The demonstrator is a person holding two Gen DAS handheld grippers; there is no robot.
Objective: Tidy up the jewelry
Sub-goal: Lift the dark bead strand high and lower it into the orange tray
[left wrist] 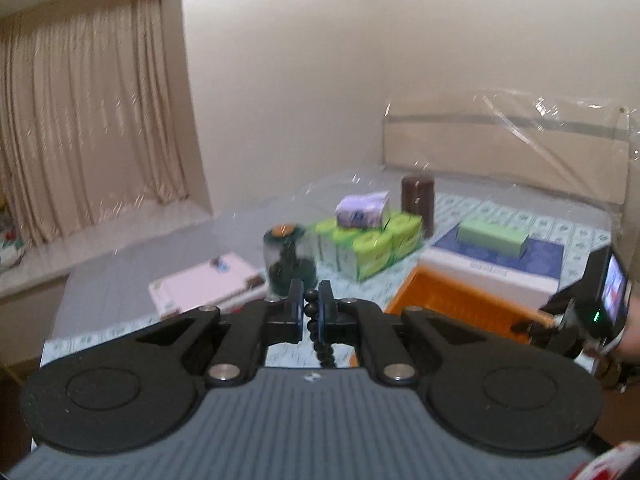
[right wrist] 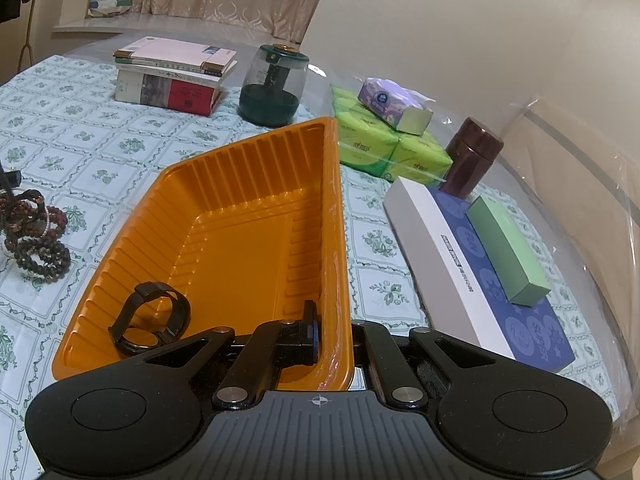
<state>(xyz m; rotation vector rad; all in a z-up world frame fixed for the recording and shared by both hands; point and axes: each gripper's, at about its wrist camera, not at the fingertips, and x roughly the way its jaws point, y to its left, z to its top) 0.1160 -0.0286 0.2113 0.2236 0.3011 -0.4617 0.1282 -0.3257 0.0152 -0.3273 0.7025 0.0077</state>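
Note:
My left gripper [left wrist: 310, 312] is shut on a dark beaded bracelet [left wrist: 311, 307], which hangs between the pads above the table, left of the orange tray [left wrist: 452, 300]. My right gripper [right wrist: 336, 332] is shut on the near right wall of the orange tray [right wrist: 336, 240], one finger inside and one outside. A black watch [right wrist: 150, 318] lies in the tray's near left corner. A pile of dark beaded bracelets [right wrist: 34, 236] lies on the floral tablecloth left of the tray. The right gripper also shows at the right edge of the left wrist view [left wrist: 560, 320].
Behind the tray stand a stack of books [right wrist: 172, 76], a dark green domed jar [right wrist: 274, 86], green tissue packs [right wrist: 384, 148] with a purple pack on top, and a brown canister [right wrist: 470, 158]. A white and blue box [right wrist: 480, 280] with a green box on it lies to the right.

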